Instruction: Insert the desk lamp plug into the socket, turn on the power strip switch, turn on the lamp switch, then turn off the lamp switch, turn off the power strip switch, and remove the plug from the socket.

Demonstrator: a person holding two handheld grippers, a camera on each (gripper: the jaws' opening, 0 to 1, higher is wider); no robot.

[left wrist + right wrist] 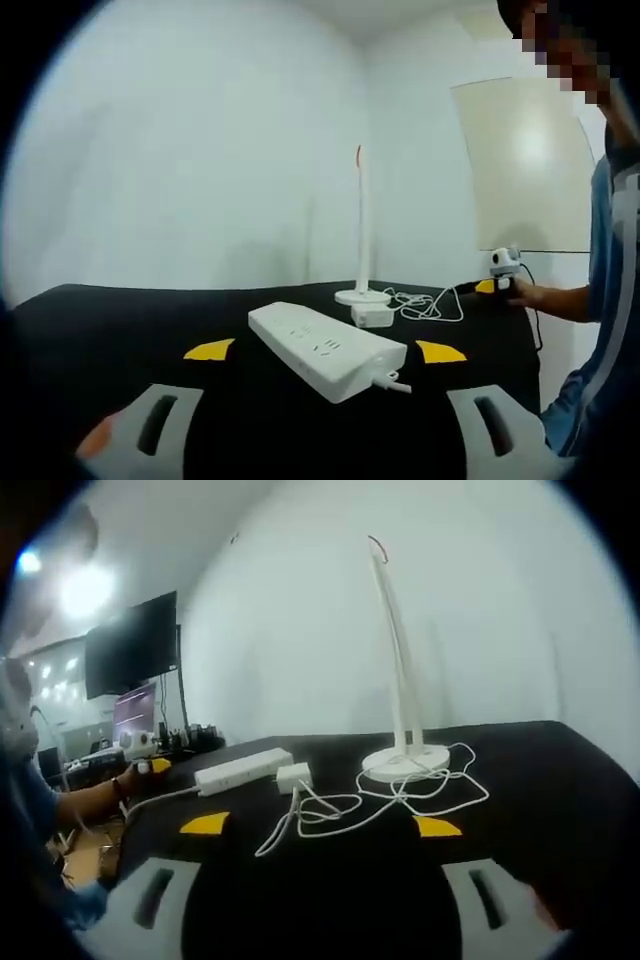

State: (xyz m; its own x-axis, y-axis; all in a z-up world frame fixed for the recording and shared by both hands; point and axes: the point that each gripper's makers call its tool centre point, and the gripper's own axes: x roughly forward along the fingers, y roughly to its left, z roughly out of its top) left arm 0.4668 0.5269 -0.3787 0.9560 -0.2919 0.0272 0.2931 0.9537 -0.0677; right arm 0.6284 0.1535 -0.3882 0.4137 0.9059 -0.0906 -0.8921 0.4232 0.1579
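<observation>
While both grippers are hovering low over the black table, the scene is reading as follows.

Left gripper: jaws are standing wide apart, holding nothing, facing the power strip.
Right gripper: jaws are likewise spreading apart, empty (it is also showing in the left gripper view, far right, in a person's hand).
Power strip: lying flat on the table, its own cable leaving the near end.
Plug: resting just beside the strip's far end, not inserted.
Lamp cord: lying in loose loops between plug and base.
Desk lamp: standing upright behind the strip.
</observation>
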